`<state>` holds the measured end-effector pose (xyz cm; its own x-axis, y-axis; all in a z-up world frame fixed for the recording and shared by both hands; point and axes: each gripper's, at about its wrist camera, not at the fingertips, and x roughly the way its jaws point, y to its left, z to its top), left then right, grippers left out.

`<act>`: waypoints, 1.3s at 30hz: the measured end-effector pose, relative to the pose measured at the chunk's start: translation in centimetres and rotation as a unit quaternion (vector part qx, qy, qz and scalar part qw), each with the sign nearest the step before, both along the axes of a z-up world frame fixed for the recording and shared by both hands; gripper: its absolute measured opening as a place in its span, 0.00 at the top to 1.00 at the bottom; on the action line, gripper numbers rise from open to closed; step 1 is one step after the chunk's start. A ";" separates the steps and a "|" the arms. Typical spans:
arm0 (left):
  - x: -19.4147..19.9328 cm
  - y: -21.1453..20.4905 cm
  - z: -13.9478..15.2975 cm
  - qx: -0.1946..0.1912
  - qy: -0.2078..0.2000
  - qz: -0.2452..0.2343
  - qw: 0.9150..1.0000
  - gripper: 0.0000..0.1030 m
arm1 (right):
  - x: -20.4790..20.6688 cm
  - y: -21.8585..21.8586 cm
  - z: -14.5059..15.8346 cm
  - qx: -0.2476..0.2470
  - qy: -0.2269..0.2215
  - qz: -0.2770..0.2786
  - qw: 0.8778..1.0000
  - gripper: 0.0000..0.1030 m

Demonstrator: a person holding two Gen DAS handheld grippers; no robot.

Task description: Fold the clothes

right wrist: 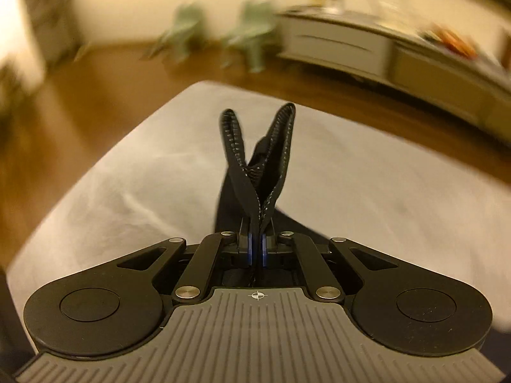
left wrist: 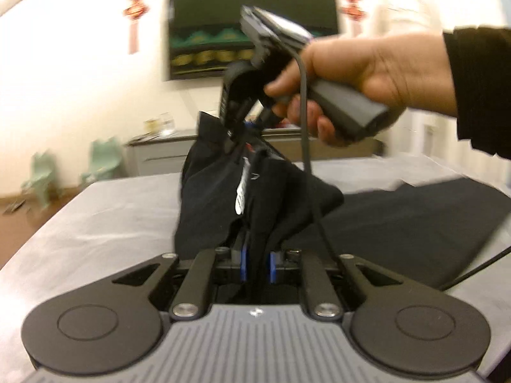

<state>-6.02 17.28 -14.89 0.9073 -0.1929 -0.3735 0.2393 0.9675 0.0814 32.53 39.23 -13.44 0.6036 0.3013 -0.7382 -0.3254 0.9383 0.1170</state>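
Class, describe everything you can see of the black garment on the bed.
The black garment is soft dark fabric, bunched and lifted at one end, with a white label hanging from it; the rest lies flat on the grey bed cover. The left gripper pinches a fold between its blue pads. The right gripper, held in a hand, is shut on a stitched hem that loops up beyond its jaws.

A grey-sheeted bed (left wrist: 105, 223) carries a black garment (left wrist: 415, 223) spread flat.
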 end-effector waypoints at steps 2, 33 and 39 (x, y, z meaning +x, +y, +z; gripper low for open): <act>-0.6 -2.1 -0.7 0.016 0.009 -0.032 0.999 0.88 | -1.4 -5.0 -2.0 0.034 0.002 -0.043 0.998 0.97; 16.5 13.9 4.4 -0.305 0.215 -0.020 0.927 0.18 | -26.0 -6.6 -5.8 -0.054 -0.219 0.075 0.971 0.17; 28.2 10.6 -1.5 -0.262 0.336 -0.025 0.904 0.21 | -30.7 4.1 -10.8 -0.173 -0.254 0.199 0.931 0.12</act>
